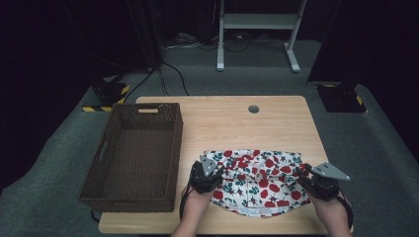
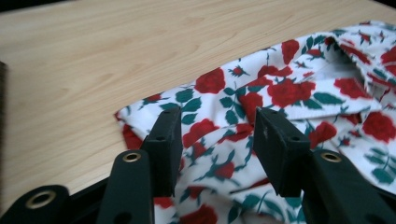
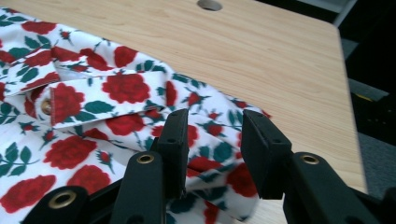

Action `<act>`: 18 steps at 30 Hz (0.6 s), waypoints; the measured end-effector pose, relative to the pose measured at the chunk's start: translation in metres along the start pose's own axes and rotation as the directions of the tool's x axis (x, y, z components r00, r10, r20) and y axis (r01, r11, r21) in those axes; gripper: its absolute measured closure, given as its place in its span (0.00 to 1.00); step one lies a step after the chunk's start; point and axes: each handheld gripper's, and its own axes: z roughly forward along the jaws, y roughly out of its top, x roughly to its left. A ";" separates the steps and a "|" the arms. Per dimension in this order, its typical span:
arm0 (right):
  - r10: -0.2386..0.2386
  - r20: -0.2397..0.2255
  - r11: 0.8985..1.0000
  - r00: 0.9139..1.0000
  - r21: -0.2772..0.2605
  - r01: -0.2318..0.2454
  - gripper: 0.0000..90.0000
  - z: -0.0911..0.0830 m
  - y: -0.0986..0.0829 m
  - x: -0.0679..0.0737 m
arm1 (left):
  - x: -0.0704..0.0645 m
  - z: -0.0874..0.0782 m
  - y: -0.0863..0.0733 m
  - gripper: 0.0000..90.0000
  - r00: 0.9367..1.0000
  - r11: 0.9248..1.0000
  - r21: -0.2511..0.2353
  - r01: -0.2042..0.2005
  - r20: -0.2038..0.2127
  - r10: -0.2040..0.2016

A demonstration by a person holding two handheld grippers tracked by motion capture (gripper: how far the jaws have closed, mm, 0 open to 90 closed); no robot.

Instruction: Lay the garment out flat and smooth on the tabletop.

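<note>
Both tongs, left (image 1: 216, 174) and right (image 1: 302, 174), stand released over the rose-print cloth (image 1: 259, 185); its ends between their jaws.

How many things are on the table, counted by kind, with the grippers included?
Floral cloth: 1
Woven basket: 1
Grippers: 2, the left gripper and the right gripper, both open at the cloth's edges
Total: 4

Grey carpet (image 1: 237, 79), dark surroundings

high: above, looking forward-down | tool cameras: close, low | shared: floral cloth (image 1: 259, 180), table (image 1: 276, 123)
</note>
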 end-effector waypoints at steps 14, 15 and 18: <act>0.007 -0.058 0.997 0.998 0.073 -0.003 0.66 0.046 0.012 0.021 | -0.024 0.049 0.020 0.53 0.997 0.997 0.076 -0.018 0.076 0.012; 0.009 -0.062 0.997 0.998 0.081 -0.004 0.66 0.050 0.012 0.022 | -0.026 0.051 0.021 0.53 0.997 0.997 0.079 -0.017 0.078 0.010; 0.014 -0.061 0.995 0.998 0.100 -0.007 0.61 0.060 0.015 0.026 | -0.029 0.059 0.023 0.53 0.997 0.996 0.094 -0.012 0.077 0.005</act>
